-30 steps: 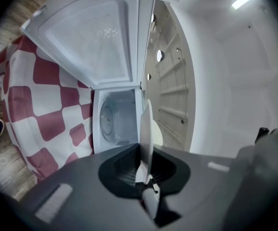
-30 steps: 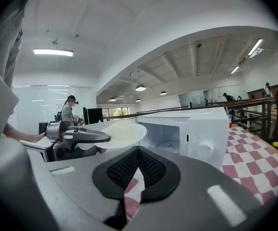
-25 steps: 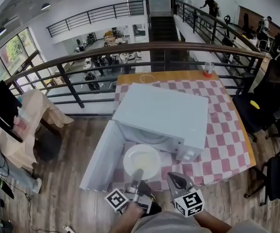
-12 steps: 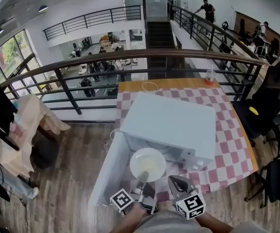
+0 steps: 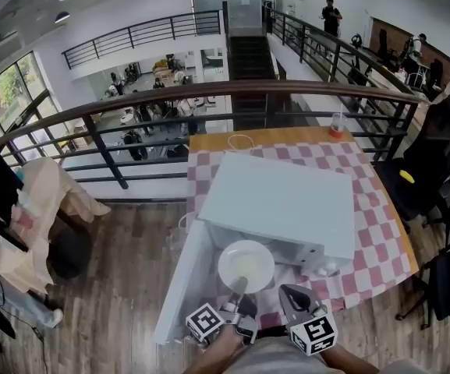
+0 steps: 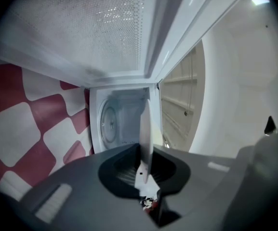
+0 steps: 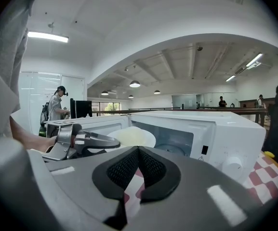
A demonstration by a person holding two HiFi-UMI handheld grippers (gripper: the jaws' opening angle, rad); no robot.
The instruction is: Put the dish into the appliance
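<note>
White plate [image 5: 246, 265] is seen in the head view, clamped by its near rim in the left tongs [image 5: 239, 287], with the open microwave [image 5: 283, 201] straight ahead of them. In the left gripper view, the plate is held edge-on towards the turntable [image 6: 111, 121]. In the right gripper view, the right tongs [image 7: 138, 150] are closed on nothing, with the plate ahead to their left.
</note>
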